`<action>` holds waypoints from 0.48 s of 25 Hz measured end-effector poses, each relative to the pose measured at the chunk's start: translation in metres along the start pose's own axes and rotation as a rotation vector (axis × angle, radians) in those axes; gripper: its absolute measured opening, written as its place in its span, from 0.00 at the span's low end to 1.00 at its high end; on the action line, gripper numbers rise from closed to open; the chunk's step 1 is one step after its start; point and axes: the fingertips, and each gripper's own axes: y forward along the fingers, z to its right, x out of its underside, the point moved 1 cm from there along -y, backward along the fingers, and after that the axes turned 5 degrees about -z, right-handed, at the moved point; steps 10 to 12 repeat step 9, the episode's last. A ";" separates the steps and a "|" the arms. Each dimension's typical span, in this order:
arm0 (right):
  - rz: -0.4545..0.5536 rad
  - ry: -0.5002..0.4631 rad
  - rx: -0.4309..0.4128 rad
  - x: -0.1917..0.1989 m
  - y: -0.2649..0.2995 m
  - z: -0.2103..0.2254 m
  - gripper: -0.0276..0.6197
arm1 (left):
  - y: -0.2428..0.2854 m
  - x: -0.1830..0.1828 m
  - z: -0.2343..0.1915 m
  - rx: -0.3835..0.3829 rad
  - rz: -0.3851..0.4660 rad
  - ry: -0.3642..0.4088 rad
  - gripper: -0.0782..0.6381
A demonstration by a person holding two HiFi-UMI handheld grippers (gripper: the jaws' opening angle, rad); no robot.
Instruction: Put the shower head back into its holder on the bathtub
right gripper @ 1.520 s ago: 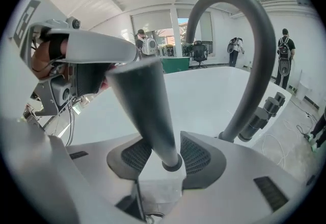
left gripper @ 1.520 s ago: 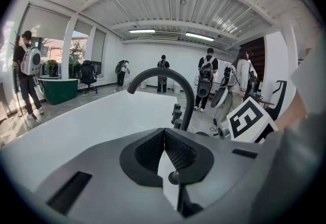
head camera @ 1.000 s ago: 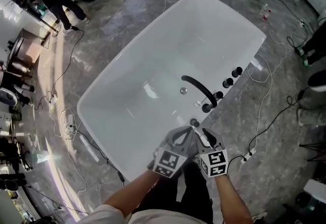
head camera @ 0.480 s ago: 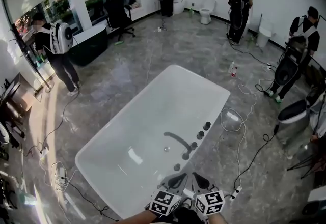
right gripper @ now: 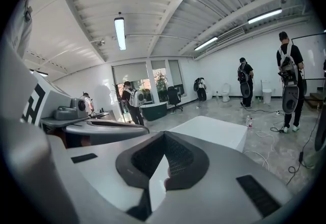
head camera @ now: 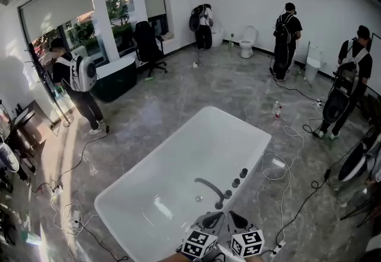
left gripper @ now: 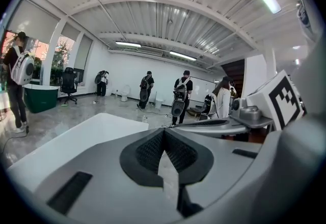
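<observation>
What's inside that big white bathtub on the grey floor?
On the bare floor of the white bathtub sits a small round drain, with a dark curved spout arching over it. The tub's near end is hidden behind the left gripper and right gripper.

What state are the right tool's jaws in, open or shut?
Shut: the right tool is closed tip to tip, with nothing held between.
</observation>
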 end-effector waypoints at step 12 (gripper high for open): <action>0.014 -0.025 -0.022 -0.049 -0.021 -0.035 0.06 | -0.045 -0.041 0.003 -0.029 0.027 -0.006 0.12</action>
